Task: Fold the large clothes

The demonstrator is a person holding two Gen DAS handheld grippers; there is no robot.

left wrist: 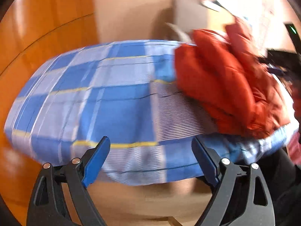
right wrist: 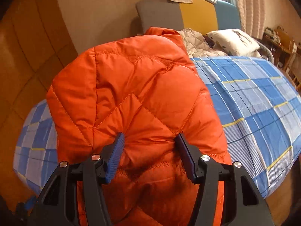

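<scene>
From the left wrist camera, the left gripper (left wrist: 150,145) shows its two blue-padded fingers (left wrist: 97,159) spread wide apart, with nothing between them. Beyond the tips lies a bed (left wrist: 105,98) covered in a blue and white checked sheet with thin yellow lines. The picture is blurred. An orange quilted jacket (left wrist: 225,86) is bunched up on the right side of the bed, well apart from this gripper's tips. At the far right edge a dark shape shows next to the jacket, too smeared to tell what it is. A wooden floor (left wrist: 37,28) fills the left side and a pale wall (left wrist: 131,9) stands behind the bed.

From the right wrist camera, the right gripper (right wrist: 149,138) has its fingers partly open, and a thick fold of the jacket (right wrist: 131,94) bulges up between the blue pads (right wrist: 117,150), which press against the cloth on both sides. The jacket drapes over the near left part of the bed (right wrist: 263,103), its collar towards the far end, and its orange cloth hangs down below the gripper. At the head of the bed are a white pillow (right wrist: 233,41) with dark triangles and a pale quilted blanket (right wrist: 195,41). Behind them stands a headboard (right wrist: 188,15) in grey, yellow and blue panels, with a curtain (right wrist: 250,9) to the right by a bright window.
</scene>
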